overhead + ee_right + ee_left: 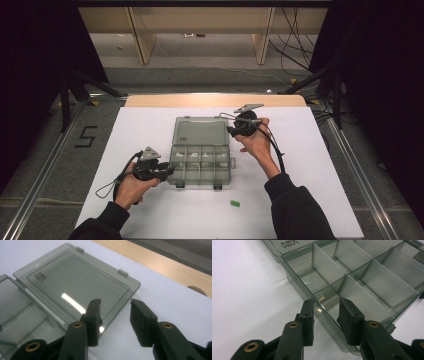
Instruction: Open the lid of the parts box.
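Left claw point(325, 308) sits at the near-left corner of the compartment box point(201, 164), jaws straddling the box's side wall: one outside on the worktop point(150, 130) side, one over the corner cell. In the left gripper view the pads look close to the wall but not clearly pressing, so it reads as parted around the wall, more a brace than a grip. The box sits mid-worktop, tray toward the person, a few small pale parts in its cells; what they are is too small to tell.

The lid point(75, 287) is swung fully open and lies flat on the worktop behind the tray, its latch tabs on the far edge.

Right claw point(115, 302) hovers at the lid's right edge, jaws apart with nothing between them; one jaw is over the lid, the other over bare white surface.

A small green piece point(235, 203) lies alone on the worktop, near edge, well apart from the box.

Judgement: the lid-opening step looks done, with the lid lying released. The next move likely calls for the right claw to travel to the green piece and close on it, while the left keeps the tray from sliding.
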A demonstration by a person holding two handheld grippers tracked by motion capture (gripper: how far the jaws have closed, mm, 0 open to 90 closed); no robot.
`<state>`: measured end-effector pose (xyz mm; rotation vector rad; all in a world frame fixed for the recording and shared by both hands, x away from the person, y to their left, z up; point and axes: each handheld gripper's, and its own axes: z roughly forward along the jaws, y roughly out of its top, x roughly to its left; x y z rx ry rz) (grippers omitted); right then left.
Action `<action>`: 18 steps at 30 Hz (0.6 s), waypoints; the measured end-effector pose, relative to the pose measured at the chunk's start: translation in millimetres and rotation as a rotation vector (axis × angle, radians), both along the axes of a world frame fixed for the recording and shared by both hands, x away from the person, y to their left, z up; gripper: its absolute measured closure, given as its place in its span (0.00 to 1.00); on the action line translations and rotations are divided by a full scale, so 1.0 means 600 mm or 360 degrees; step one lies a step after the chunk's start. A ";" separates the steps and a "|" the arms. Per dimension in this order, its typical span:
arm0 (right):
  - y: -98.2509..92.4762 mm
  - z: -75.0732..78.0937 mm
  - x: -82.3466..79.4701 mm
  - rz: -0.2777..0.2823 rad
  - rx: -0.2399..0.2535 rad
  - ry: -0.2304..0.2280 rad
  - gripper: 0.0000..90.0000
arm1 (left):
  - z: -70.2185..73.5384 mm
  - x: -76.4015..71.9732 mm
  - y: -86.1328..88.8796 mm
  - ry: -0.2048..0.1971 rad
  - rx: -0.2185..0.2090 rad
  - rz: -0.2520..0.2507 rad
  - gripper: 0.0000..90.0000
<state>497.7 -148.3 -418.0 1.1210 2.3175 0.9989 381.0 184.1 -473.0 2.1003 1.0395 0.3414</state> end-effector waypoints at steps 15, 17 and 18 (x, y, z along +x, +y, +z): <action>-0.010 0.034 -0.055 0.0145 -0.0047 -0.0059 0.39 | 0.004 -0.002 0.005 -0.0013 -0.0005 0.0051 0.60; -0.009 0.036 -0.065 0.0147 -0.0036 -0.0057 0.35 | 0.004 -0.002 0.007 -0.0002 -0.0018 0.0043 0.57; -0.009 0.036 -0.069 0.0154 -0.0038 -0.0071 0.34 | 0.006 -0.002 0.009 -0.0007 -0.0003 0.0039 0.56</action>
